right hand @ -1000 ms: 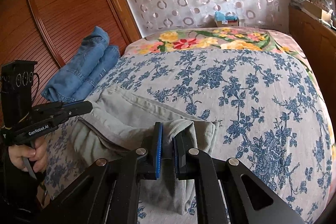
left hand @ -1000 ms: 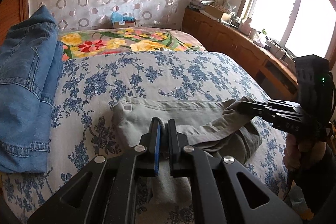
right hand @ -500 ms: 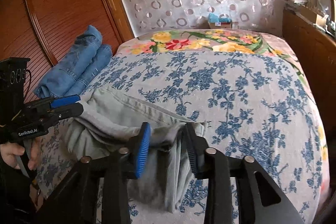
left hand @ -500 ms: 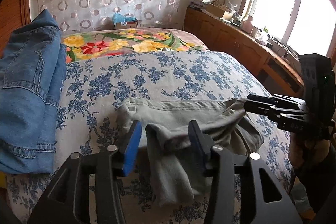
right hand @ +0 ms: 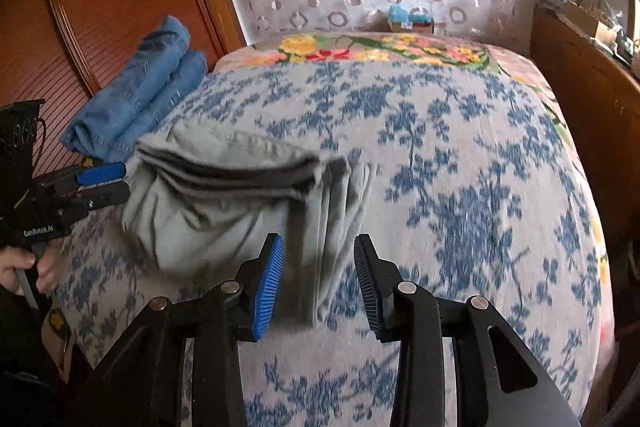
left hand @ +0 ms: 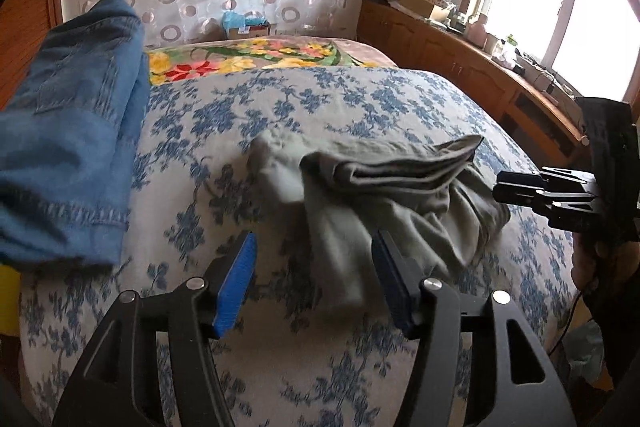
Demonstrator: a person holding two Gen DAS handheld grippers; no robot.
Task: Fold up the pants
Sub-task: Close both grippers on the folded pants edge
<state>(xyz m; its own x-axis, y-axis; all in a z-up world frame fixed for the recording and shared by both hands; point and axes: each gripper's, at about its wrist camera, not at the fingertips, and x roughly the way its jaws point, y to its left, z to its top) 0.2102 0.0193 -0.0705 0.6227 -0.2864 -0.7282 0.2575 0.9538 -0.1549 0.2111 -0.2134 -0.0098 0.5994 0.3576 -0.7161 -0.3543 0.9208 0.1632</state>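
Grey pants [left hand: 384, 187] lie bunched on the bed [right hand: 460, 155], long axis crosswise, beside the folded jeans [left hand: 68, 155]; left gripper [left hand: 314, 281] and right gripper [right hand: 318, 283] flank them, jaws apart, empty, equally near.

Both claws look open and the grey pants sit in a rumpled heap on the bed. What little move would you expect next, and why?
Probably a tidying tug: the left gripper would close on the loose flap of the grey pants hanging toward it and pull it flat. Both it and the right gripper are open and hold nothing, and the stacked layers sag unevenly on the floral bedspread, so the fold looks unfinished.
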